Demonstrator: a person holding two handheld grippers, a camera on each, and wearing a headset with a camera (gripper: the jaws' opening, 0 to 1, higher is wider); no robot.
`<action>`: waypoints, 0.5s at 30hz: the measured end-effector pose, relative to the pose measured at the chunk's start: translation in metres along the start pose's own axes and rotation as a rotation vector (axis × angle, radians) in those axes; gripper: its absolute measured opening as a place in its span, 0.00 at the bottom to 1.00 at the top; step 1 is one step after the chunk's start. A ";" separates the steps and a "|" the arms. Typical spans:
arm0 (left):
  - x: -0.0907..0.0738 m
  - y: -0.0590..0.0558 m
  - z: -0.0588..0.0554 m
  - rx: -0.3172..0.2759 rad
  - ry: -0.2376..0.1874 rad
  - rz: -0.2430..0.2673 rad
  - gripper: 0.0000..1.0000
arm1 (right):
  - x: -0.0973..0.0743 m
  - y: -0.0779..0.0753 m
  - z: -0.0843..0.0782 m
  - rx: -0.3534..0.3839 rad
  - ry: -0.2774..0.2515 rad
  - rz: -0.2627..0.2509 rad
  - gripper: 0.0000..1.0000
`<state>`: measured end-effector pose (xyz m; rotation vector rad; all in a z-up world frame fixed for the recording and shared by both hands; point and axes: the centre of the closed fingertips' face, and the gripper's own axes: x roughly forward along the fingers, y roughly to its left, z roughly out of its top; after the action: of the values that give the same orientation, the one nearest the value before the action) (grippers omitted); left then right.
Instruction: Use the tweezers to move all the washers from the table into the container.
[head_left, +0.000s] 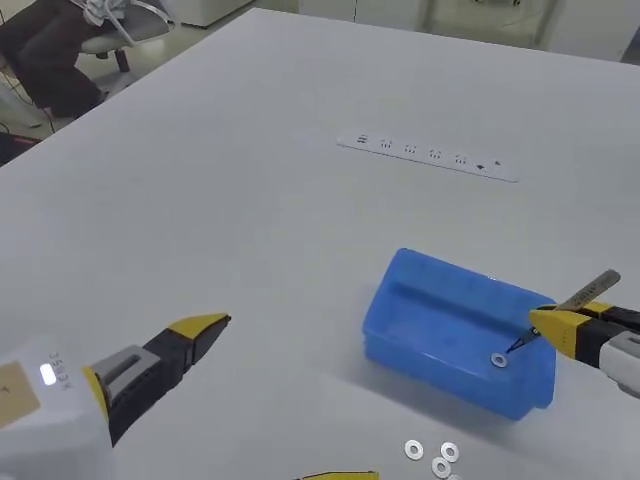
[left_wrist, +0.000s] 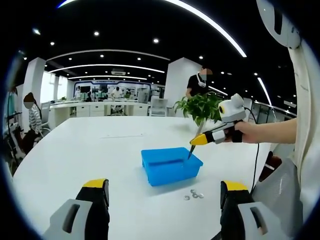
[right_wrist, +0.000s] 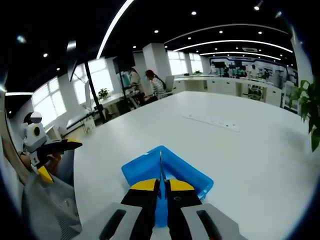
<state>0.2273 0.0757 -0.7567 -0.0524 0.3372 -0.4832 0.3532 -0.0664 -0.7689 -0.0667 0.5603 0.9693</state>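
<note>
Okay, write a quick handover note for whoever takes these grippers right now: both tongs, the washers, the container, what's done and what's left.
Left tongs: open, holding nothing, hovering over the table short of the blue container.
Right tongs: shut on the tweezers, whose tip points down into the container.
One washer sits at the tweezers' tip inside the container; I cannot tell whether it has been let go.
At least three washers lie on the table in front of the container.
Left to do: drop this one if it is gripped, then carry the rest over one at a time.
</note>
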 end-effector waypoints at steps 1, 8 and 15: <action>0.000 0.000 0.000 0.000 0.002 0.001 0.94 | -0.002 0.003 0.001 0.001 -0.005 0.004 0.03; 0.000 0.000 0.000 0.004 0.002 -0.002 0.94 | -0.009 0.020 0.000 0.022 -0.019 0.032 0.03; 0.001 0.000 -0.001 0.004 0.004 -0.004 0.93 | -0.012 0.032 -0.006 0.045 -0.021 0.073 0.03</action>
<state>0.2276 0.0752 -0.7574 -0.0481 0.3396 -0.4877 0.3196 -0.0587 -0.7623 0.0040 0.5685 1.0264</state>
